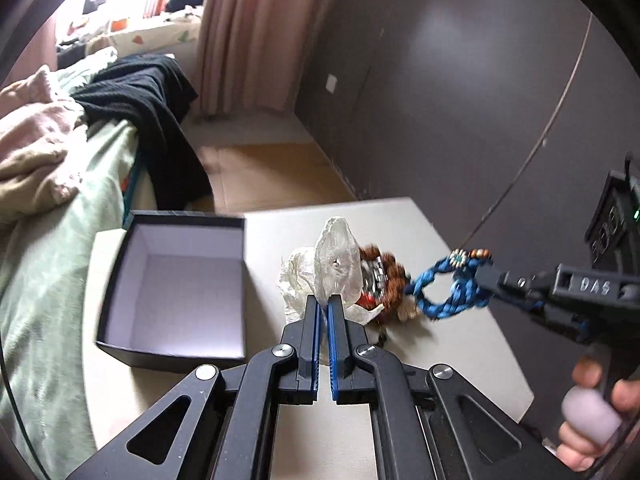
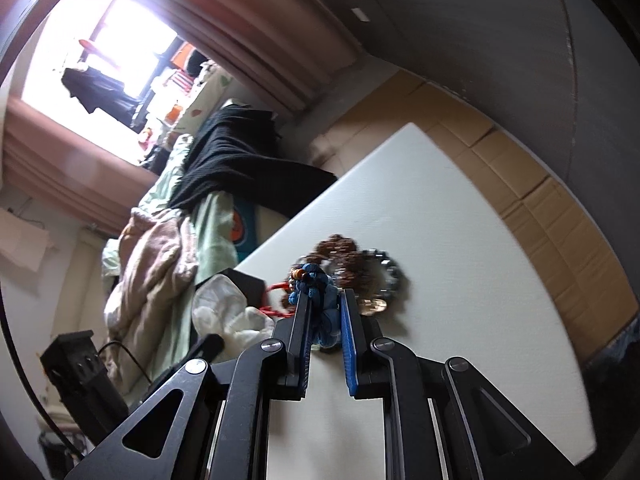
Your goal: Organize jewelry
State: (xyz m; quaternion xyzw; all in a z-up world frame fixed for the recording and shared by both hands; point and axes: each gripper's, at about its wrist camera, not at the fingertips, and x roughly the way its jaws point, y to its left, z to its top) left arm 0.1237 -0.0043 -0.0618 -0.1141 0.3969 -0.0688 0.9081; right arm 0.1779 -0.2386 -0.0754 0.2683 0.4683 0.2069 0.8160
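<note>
Sorting is under way: the left tool [image 1: 324, 304] is clenched on a clear plastic bag [image 1: 336, 264] lifted off the desk [image 1: 420, 232], apparently empty, while the right tool [image 2: 325, 300] grips the blue braided bracelet [image 1: 448, 288]. Next, the bracelet must go into the open black box [image 1: 176, 280] beside the bead pile [image 1: 384, 280].

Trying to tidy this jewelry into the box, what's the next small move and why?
Probably carry the blue braided bracelet leftward over the open black box and release it there. The right gripper is shut on the bracelet, lifted clear of the bead pile; the box looks empty. The left gripper is pinching the clear plastic bag, which sits in between.
</note>
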